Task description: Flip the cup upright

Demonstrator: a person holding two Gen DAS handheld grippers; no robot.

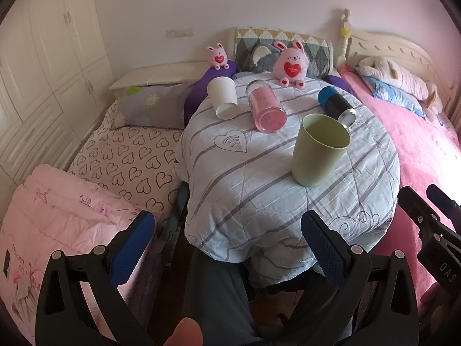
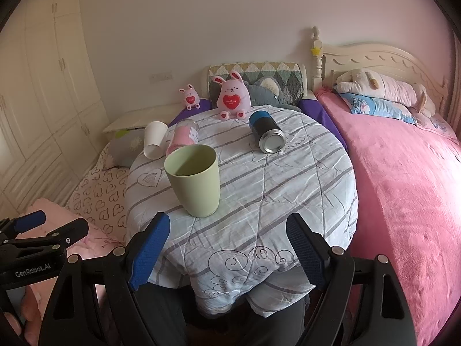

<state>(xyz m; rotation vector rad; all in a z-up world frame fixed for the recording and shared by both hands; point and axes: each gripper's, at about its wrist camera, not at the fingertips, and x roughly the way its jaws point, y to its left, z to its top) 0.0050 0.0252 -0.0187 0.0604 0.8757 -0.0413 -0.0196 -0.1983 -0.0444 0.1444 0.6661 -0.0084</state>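
Two claws sit nearest the viewer, both released with blue pads spread wide and nothing between them. The left claw [image 1: 227, 248] hangs off the near edge of a round table [image 1: 259, 201] draped in a pale blue striped quilt; the right claw [image 2: 227, 248] hangs at the same near edge, just to its right. Neither touches anything.

Just beyond them, on the near half of the table, a green cup [image 1: 318, 151] stands upright with its open mouth facing up, well apart from both claws.

Farther back lie three containers on their sides. A pink cup [image 1: 266, 106] lies near the middle. To its left a white paper cup [image 1: 223, 98] lies with its base toward the viewer. To the right a blue and black can [image 1: 337, 105] lies with its metal end toward the viewer.

At the far edge of the table sits a pink plush rabbit [image 1: 291, 65] holding a red heart. A smaller pink rabbit [image 1: 218, 56] sits behind it to the left.

A bed with a pink blanket [image 2: 403, 187] fills the right side.
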